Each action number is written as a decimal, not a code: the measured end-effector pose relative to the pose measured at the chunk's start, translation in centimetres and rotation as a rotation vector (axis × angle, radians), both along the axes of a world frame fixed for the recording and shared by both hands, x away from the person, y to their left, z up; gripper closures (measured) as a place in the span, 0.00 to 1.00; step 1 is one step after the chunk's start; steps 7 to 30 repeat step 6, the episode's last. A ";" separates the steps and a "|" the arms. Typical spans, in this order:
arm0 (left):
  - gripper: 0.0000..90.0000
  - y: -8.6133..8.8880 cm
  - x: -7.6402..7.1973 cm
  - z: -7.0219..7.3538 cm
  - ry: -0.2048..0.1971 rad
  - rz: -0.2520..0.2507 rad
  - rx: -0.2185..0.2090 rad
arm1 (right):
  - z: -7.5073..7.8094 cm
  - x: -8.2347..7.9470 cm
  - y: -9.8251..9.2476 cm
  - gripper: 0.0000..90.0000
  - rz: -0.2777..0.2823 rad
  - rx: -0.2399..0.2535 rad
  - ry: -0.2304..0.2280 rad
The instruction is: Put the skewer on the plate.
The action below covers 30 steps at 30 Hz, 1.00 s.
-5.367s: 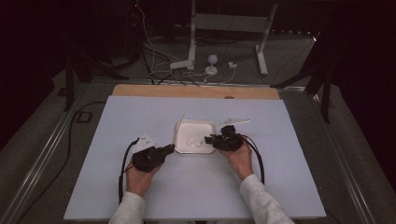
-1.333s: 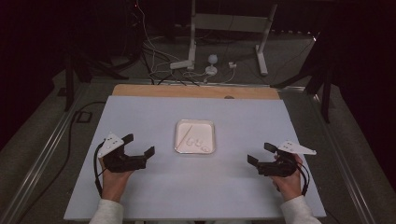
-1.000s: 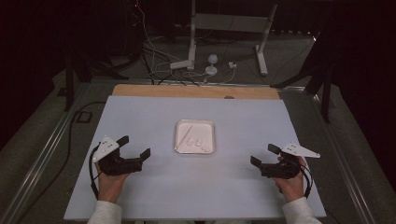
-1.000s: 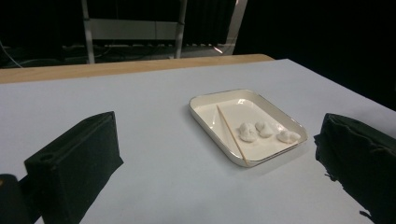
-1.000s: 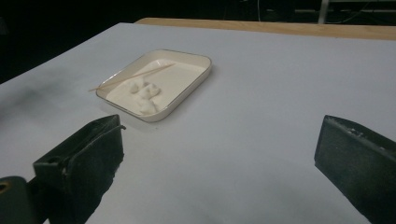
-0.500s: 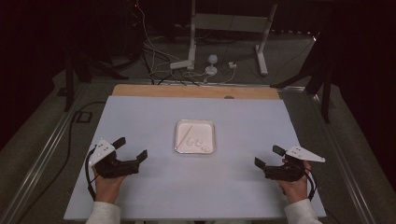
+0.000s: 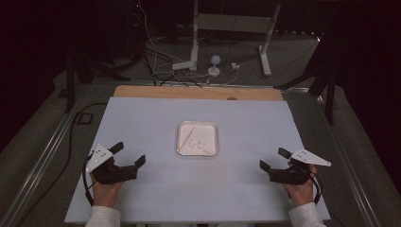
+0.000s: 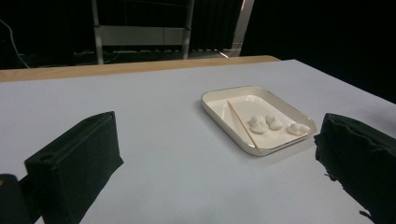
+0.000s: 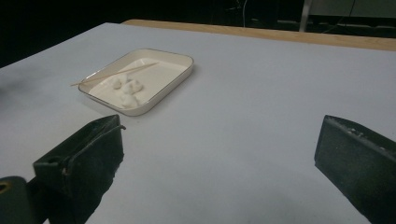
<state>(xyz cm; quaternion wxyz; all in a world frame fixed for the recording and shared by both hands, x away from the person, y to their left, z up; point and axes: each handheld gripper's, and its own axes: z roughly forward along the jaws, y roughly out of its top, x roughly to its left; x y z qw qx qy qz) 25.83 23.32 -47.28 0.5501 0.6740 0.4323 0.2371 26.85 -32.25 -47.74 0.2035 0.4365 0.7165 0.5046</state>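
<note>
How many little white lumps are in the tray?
3. All lie in the tray, beside the wooden stick: left lump, middle lump, right lump.

White table [image 7: 156, 118] w/ small tray [image 7: 213, 126] at centre, wooden strip [image 7: 189, 92] along far edge

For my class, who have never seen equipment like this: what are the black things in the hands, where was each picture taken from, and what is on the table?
A person sits at a white table, holding a two-jaw hand tool in each hand: the left gripper and the right gripper. Both are open and hold nothing. The high view looks down from above. The two gripper views come from cameras riding on the tools, so their own black jaws rise at the bottom. In the middle lies a shallow white tray with a thin wooden stick and three small white lumps.
</note>
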 end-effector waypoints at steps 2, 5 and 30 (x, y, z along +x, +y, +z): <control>0.01 0.1 0.0 0.0 0.001 0.003 -0.001 | 0.0 0.0 -0.1 0.01 -0.004 0.004 0.000; 0.01 0.1 0.0 -0.1 0.002 0.003 -0.002 | -0.1 0.0 -0.1 0.01 -0.008 0.004 0.003; 0.01 0.1 0.0 -0.1 0.003 0.003 -0.001 | -0.1 0.0 -0.2 0.01 -0.009 0.003 0.003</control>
